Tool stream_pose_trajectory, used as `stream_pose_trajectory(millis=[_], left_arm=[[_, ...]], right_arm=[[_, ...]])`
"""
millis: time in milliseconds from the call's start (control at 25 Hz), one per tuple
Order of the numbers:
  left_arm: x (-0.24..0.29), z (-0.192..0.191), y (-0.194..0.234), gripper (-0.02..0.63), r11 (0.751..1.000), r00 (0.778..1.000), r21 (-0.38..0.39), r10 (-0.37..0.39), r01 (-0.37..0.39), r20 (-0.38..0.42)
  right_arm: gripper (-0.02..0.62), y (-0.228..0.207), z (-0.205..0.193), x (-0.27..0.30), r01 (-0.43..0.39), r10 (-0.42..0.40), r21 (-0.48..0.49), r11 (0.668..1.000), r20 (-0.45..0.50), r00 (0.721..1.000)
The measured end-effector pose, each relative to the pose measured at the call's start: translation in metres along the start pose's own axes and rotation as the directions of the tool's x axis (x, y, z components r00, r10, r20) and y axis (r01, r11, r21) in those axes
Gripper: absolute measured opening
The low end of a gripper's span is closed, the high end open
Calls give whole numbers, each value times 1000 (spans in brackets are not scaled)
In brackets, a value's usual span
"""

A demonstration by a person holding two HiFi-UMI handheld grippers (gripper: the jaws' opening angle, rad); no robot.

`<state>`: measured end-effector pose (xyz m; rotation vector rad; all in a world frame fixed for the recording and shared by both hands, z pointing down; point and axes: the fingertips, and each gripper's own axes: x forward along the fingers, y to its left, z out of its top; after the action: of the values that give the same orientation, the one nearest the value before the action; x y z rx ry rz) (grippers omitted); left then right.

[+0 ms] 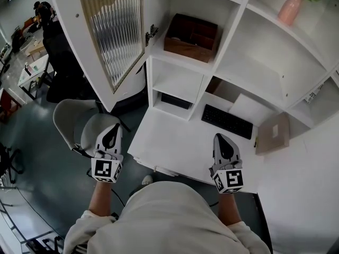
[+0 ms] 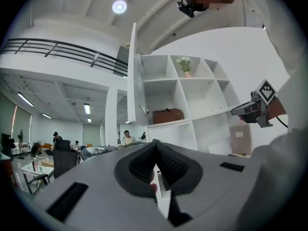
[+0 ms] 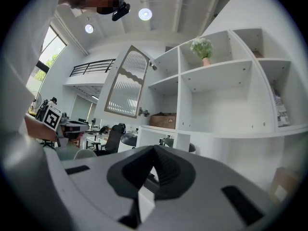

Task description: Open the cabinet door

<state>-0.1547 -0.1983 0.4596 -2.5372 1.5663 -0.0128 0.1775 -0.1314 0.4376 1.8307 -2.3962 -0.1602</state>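
Observation:
The white cabinet door [image 1: 114,30] with a ribbed glass panel stands swung wide open at the left of the white shelf unit [image 1: 233,46]; it shows edge-on as door [image 2: 131,76] in the left gripper view and angled as door [image 3: 127,83] in the right gripper view. My left gripper [image 1: 111,135] hangs well below the door, over a grey chair, shut with nothing between its jaws [image 2: 155,146]. My right gripper [image 1: 223,140] hovers over the white desk, shut and empty too [image 3: 154,150]. Neither gripper touches the door.
A brown wooden box [image 1: 190,36] sits in the uncovered compartment. A black keyboard [image 1: 226,121] and a cardboard packet [image 1: 273,134] lie on the desk [image 1: 169,142]. A pink vase [image 1: 290,7] stands top right. A grey chair [image 1: 74,121] and a black office chair [image 1: 63,67] are at left.

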Motion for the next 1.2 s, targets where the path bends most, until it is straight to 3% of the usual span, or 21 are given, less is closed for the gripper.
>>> stream_pose_trajectory(millis=[1200], left_arm=[[17, 2, -6, 0, 1000, 1000, 6, -22, 22, -1]], right_arm=[[3, -7, 1, 8, -7, 7, -4, 1000, 12, 1000]])
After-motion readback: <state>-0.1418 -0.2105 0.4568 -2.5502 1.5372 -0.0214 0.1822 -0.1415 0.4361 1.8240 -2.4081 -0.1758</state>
